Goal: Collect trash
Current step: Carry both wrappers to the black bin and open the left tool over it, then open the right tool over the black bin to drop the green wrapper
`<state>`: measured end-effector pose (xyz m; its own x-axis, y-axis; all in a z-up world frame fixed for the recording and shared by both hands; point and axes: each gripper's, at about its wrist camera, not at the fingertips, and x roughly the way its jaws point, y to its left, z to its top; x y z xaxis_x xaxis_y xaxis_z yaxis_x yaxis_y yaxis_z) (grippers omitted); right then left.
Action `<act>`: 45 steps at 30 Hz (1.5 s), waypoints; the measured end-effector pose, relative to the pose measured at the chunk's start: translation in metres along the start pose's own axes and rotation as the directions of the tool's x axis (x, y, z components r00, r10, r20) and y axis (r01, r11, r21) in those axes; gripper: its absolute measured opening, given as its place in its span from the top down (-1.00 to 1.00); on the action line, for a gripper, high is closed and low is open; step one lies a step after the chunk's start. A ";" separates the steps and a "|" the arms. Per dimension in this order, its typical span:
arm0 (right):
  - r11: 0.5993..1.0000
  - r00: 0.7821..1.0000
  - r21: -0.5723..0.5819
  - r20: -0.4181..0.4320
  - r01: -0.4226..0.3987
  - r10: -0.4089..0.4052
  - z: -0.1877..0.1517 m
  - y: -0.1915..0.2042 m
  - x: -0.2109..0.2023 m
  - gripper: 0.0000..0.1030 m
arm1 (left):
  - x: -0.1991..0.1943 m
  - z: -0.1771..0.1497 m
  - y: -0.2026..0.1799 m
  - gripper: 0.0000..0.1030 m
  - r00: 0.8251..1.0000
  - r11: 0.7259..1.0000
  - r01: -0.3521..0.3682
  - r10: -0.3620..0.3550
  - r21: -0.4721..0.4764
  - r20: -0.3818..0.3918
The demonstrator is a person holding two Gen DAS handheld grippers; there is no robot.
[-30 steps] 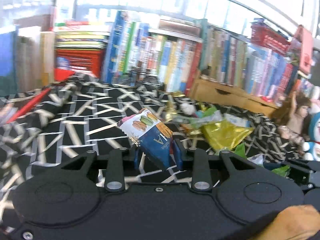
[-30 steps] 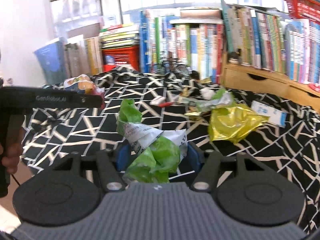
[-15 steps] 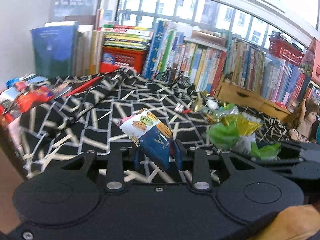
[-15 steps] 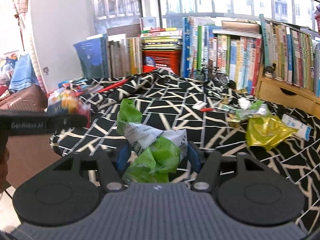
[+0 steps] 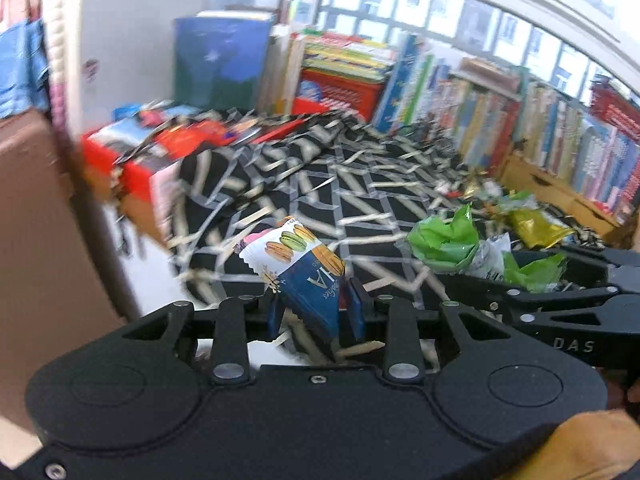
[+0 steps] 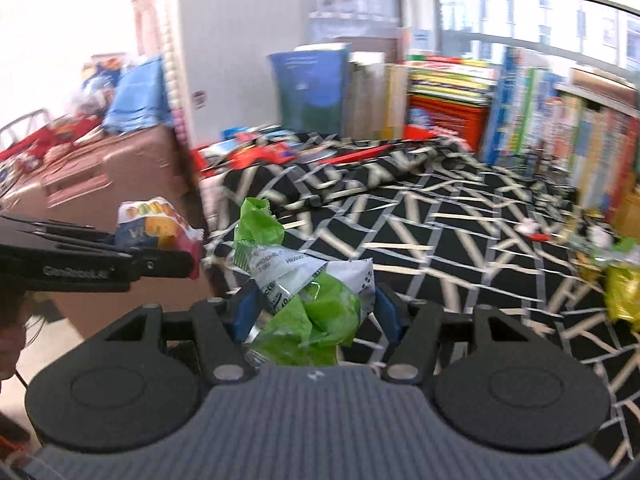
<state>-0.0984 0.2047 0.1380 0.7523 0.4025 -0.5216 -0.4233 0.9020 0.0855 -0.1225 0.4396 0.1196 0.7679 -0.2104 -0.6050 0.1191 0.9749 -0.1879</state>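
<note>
The left gripper (image 5: 316, 312) is clamped on a snack wrapper (image 5: 304, 268) printed with macarons, blue at its lower half; the wrapper stands up between the blue pads, pinched near its bottom. The right gripper (image 6: 316, 316) is closed on a crumpled green and white wrapper (image 6: 308, 292), a bulkier bundle that fills the wider gap between its pads and sticks out above them. Each tool shows in the other's view: the right one with its green bundle sits just to the right of the left one, and the two are near each other.

Both grippers hang over the near left corner of the desk (image 5: 360, 200), which is covered with a black cloth with pale lines. Beyond that corner are a brown case (image 6: 100, 172) and a strip of bare floor.

As a judgement, the task is partly done: two pieces are picked up but not yet dropped anywhere, and no bin shows in either view. More trash is left on the desk toward its far right side, near the row of books: a yellow foil bag (image 5: 536, 226) and some small scraps beside it, well apart from both grippers.
</note>
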 end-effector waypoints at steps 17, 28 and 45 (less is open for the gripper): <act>0.991 0.990 -0.081 -0.096 -0.109 0.101 -0.009 0.086 0.044 -0.27 | 0.029 -0.051 0.094 0.41 0.982 0.990 -0.127 0.118 -0.054 -0.150; 0.993 0.988 -0.077 -0.128 -0.093 0.083 -0.006 0.100 0.060 -0.27 | 0.046 -0.050 0.115 0.39 0.974 0.993 -0.113 0.103 -0.041 -0.203; 0.999 0.984 -0.011 -0.172 -0.041 0.039 -0.010 0.104 0.076 -0.27 | 0.043 -0.051 0.122 0.17 0.973 0.994 -0.105 0.102 -0.003 -0.208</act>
<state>-0.0904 0.3279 0.0988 0.6370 0.4042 -0.6563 -0.4596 0.8828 0.0976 -0.1068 0.5460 0.0309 0.6284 -0.1201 -0.7685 0.0355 0.9914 -0.1259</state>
